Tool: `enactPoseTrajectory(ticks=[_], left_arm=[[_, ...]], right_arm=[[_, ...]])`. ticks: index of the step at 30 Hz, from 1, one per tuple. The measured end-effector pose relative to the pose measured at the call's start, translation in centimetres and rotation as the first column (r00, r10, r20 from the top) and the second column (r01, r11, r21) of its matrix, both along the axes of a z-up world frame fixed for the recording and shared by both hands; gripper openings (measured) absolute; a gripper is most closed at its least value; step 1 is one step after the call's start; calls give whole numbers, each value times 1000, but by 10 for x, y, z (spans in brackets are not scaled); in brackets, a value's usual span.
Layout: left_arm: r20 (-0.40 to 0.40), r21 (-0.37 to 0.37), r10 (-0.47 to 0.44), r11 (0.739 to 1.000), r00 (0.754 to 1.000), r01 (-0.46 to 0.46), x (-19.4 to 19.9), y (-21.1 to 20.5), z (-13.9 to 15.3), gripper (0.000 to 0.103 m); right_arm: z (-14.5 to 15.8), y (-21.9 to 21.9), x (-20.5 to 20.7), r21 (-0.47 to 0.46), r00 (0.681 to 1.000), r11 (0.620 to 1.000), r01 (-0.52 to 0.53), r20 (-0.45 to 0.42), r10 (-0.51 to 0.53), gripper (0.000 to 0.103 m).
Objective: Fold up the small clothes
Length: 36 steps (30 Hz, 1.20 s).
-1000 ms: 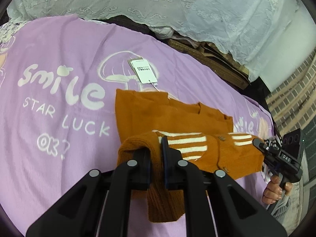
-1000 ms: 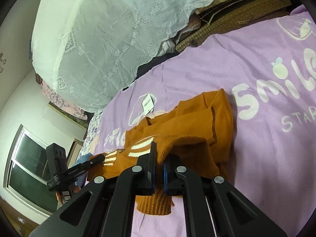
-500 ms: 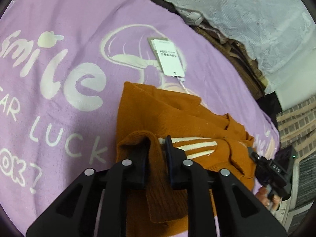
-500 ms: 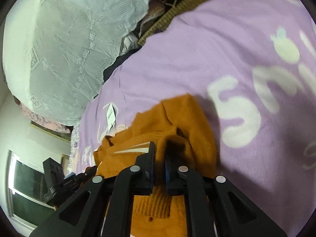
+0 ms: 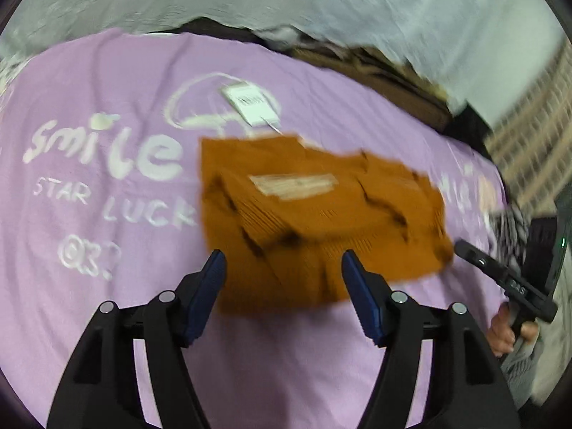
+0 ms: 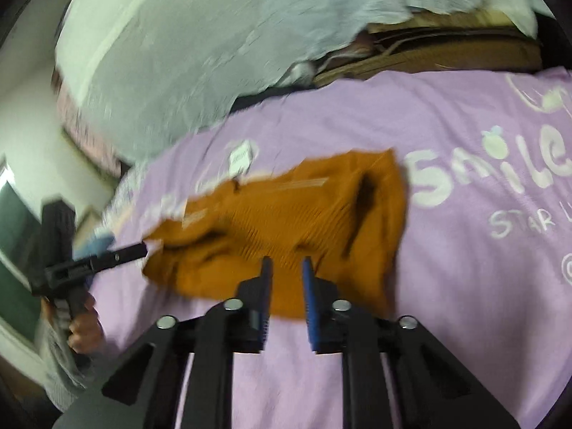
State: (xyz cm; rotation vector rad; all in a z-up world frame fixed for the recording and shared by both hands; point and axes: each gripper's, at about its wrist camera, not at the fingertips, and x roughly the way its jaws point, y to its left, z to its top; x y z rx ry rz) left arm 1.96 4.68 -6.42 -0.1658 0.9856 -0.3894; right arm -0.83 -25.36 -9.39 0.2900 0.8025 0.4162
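A small orange knit sweater [image 5: 314,214] with white stripes lies folded in a rumpled bundle on the purple blanket [image 5: 107,304]; it also shows in the right wrist view [image 6: 286,221]. Its white paper tag [image 5: 252,103] lies just beyond it. My left gripper [image 5: 282,268] is open wide and empty, just above the sweater's near edge. My right gripper [image 6: 286,268] is open by a narrow gap and empty, at the sweater's near edge. Both views are motion-blurred.
The purple blanket [image 6: 482,250] carries white "smile STAR LUCK" lettering. White lace fabric [image 5: 321,0] and brown woven mats [image 6: 447,53] lie beyond its far edge. A window [image 6: 14,232] is at the left in the right wrist view.
Both grippers were shut on the sweater's lower edge. They carried it over onto the upper part, then opened and let go. The sweater now lies folded and both grippers have pulled back.
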Motion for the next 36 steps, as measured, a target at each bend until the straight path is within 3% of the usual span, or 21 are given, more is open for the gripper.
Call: enactPoseTrajectory(ticks=[3,8,10,12,16,18,21,25,31,36], left_arm=[[13,30,-96,995,995,95,-9,-28,0,64],[-29,95,-147,984,989,150,5,-67,-18,64],[-58,143,-109,983,992,116,21,-76,-30,64],[-55,162,-57,985,997,65,38,-77,-31,63],[55,129,72,989,996,-79,77,-63,12,63],[86,118,151,980,985,-161,92,-47,32,63],[88,42,190,980,978,-194,90,-18,45,63],[71,45,200,978,977,-203,76,-6,27,69],[4,85,210,974,978,-210,87,-23,-9,69],[0,160,263,952,965,-260,95,-23,-32,69]], right_arm=[[-3,29,5,-71,998,996,-59,2,59,14],[-17,63,33,-116,990,986,-121,-83,112,14],[-19,69,48,-123,991,986,-111,-93,100,11],[-9,64,68,-107,997,992,-62,-49,57,8],[38,33,108,-37,989,992,118,89,-114,9],[49,20,114,-7,984,988,153,96,-152,14],[50,0,96,36,979,984,173,102,-176,14],[31,-9,76,35,976,980,197,84,-200,14],[18,16,91,27,984,985,170,51,-171,14],[-9,7,115,26,966,966,259,-14,-259,14]])
